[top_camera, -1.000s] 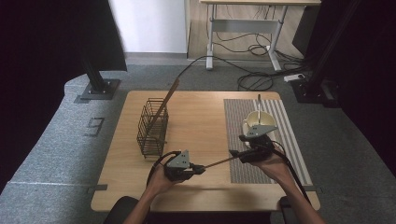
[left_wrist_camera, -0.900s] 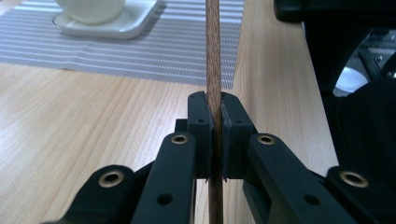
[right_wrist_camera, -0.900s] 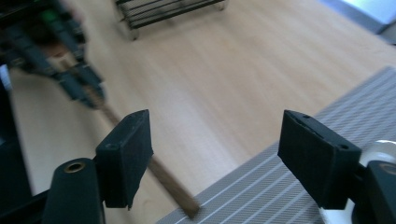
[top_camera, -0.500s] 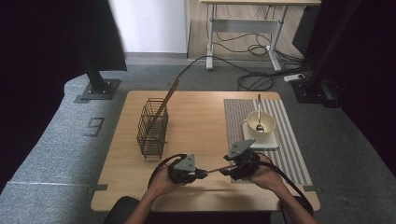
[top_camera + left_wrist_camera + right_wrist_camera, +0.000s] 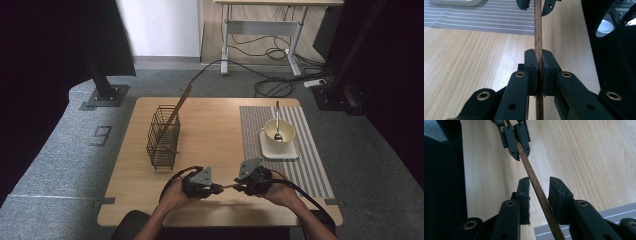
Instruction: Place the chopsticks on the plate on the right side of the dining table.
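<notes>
Chopstick (image 5: 538, 37) near table's 6 o'clock edge, spanning both grippers. Right gripper (image 5: 243, 186) came back from the bowl (image 5: 279, 132) at 2 o'clock; jaws just closing, stick between, pads not yet pressing. Left gripper (image 5: 218, 189) clamped tight on it.

High view looks down from above; gripper views sit close, sharing the stick (image 5: 538, 32).

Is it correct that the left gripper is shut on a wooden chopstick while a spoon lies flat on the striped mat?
Not quite. The left gripper is shut on the wooden chopstick, but the spoon stands in the bowl on the striped mat, as the high view shows.
</notes>
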Tool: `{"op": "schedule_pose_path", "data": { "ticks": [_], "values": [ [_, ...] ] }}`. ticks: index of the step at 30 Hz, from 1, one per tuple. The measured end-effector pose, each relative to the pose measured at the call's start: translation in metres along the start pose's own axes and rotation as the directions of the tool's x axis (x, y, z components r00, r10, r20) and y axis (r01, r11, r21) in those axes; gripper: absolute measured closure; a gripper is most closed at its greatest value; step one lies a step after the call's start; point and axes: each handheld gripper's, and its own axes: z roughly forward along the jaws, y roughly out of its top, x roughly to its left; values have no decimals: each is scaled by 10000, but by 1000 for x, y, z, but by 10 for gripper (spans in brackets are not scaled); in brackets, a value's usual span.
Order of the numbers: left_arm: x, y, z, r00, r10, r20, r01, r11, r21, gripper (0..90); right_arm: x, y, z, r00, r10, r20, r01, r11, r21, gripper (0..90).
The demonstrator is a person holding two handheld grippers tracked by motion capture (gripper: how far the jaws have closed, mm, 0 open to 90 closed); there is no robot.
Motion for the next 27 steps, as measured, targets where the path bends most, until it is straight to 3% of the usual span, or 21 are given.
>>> {"op": "schedule_pose_path", "data": {
  "ticks": [8,13,17,21,27],
  "values": [
    [1,-1,-1,9996,116,-267,-118,9999,-74,761,2,-1,-1,9958,-210,-891,219,9997,90,824],
    [2,-2,-2,9979,-8,-655,-7,9997,-238,615,3,-1,-1,9956,-187,-923,201,9997,135,825],
    [5,-4,-4,9930,-426,-1104,378,9982,-458,483,1,-1,-6,9965,-83,-834,84,10000,13,825],
    [8,-6,-5,9872,-1069,-1180,983,9922,-760,375,-3,-3,-12,9980,76,-628,-78,10000,-32,825],
    [9,-7,-3,9757,-1638,-1452,1499,9834,-1025,176,-6,-5,-17,9985,292,-462,-297,9995,-99,824]
  ]
}}
